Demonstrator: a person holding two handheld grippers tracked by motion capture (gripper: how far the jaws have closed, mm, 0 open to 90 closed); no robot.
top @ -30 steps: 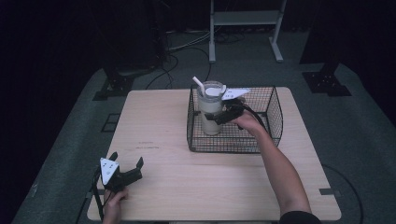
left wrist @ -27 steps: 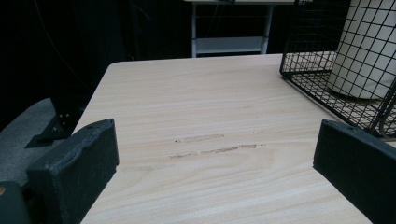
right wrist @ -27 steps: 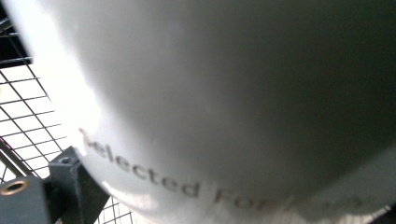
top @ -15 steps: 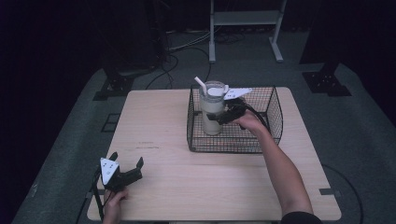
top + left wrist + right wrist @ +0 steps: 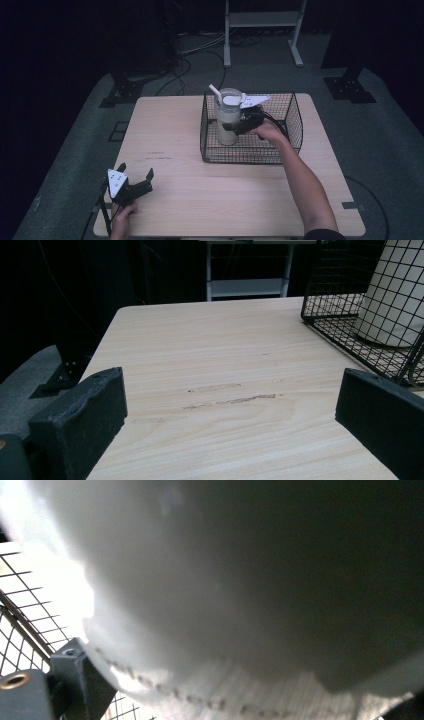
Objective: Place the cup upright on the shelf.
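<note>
- The right gripper (image 5: 239,126) had its jaws closed around the cream tumbler (image 5: 227,120), clamping its side.
- That tumbler stood upright in the left part of the black wire basket (image 5: 295,131), lid and straw (image 5: 215,93) on top.
- The left gripper (image 5: 136,183) rested well apart from the basket, at the wooden table's (image 5: 210,190) near left corner, jaws spread wide and holding nothing.
- Bare tabletop lay between them, with the basket beyond.
</note>
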